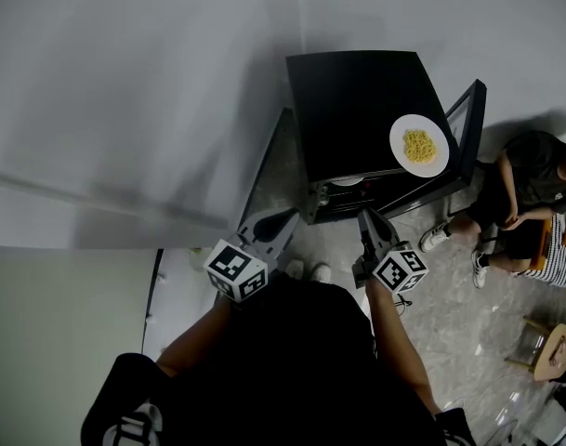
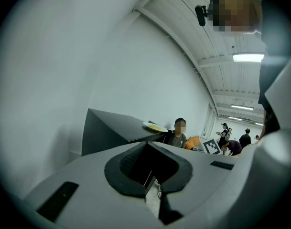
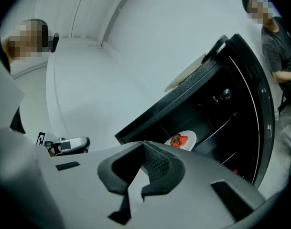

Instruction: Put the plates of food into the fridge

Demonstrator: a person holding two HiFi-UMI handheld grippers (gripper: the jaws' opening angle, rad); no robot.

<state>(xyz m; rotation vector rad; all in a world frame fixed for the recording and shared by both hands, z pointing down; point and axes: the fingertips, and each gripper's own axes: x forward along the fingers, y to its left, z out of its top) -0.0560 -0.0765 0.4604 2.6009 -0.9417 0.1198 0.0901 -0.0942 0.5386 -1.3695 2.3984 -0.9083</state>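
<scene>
The left tongs (image 1: 284, 219) and right tongs (image 1: 364, 219) are both closed and empty, side by side before the open fridge (image 1: 357, 110). Ahead of the right tongs and higher, a round plate of yellow food (image 1: 419, 145) lies flat on the fridge top. The door (image 1: 470, 119) stands open to their right, with seated people (image 1: 529, 189) beyond it. Only the right gripper view shows a plate of strawberries (image 3: 182, 140) on a shelf inside.

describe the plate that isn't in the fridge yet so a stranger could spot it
Find the black fridge by the white wall, door open. The plate sits on its top, at the corner nearest the door. It carries yellow food, while the other plate, inside, holds red strawberries.
</scene>
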